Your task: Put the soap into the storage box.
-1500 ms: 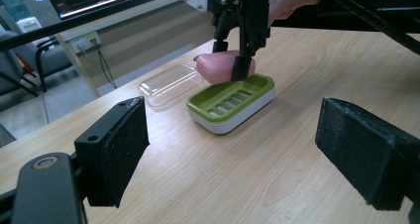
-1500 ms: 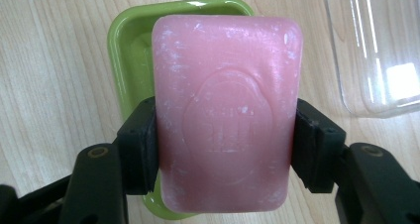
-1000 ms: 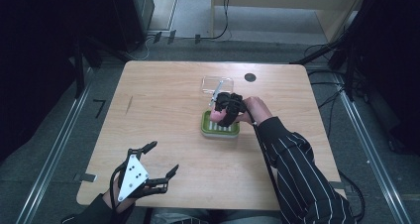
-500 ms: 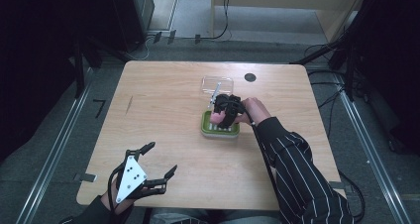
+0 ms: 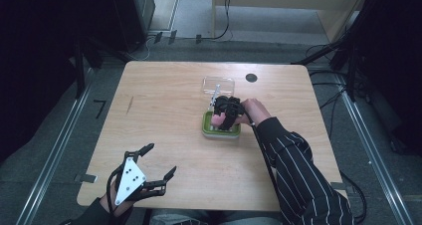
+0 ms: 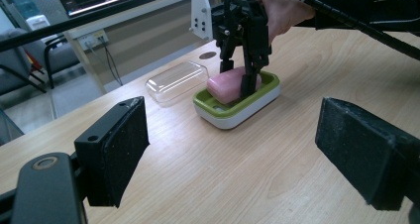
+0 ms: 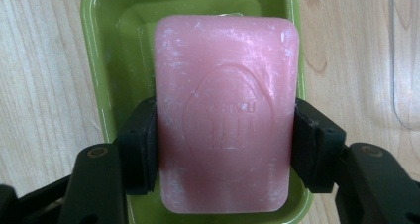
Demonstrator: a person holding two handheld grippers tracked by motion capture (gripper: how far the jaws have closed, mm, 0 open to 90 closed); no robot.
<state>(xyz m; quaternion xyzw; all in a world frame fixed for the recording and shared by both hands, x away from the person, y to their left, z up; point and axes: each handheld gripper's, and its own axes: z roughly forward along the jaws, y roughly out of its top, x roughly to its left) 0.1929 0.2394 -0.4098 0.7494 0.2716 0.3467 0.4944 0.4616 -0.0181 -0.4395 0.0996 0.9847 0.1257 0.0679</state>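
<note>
With the right tongs (image 7: 223, 149) clamped across the pink soap (image 7: 225, 110) over its green dish (image 7: 101, 45) and the left tongs (image 6: 233, 154) apart and idle, the slick bar could squirt free if squeezed unevenly.

In the right gripper view, the right gripper (image 7: 225, 144) clamps a pink soap bar (image 7: 225, 110) by its two long sides, a black pad pressing on each. The bar sits over a green dish (image 7: 99, 45) that rests on the pale wooden table (image 7: 39, 85).
</note>
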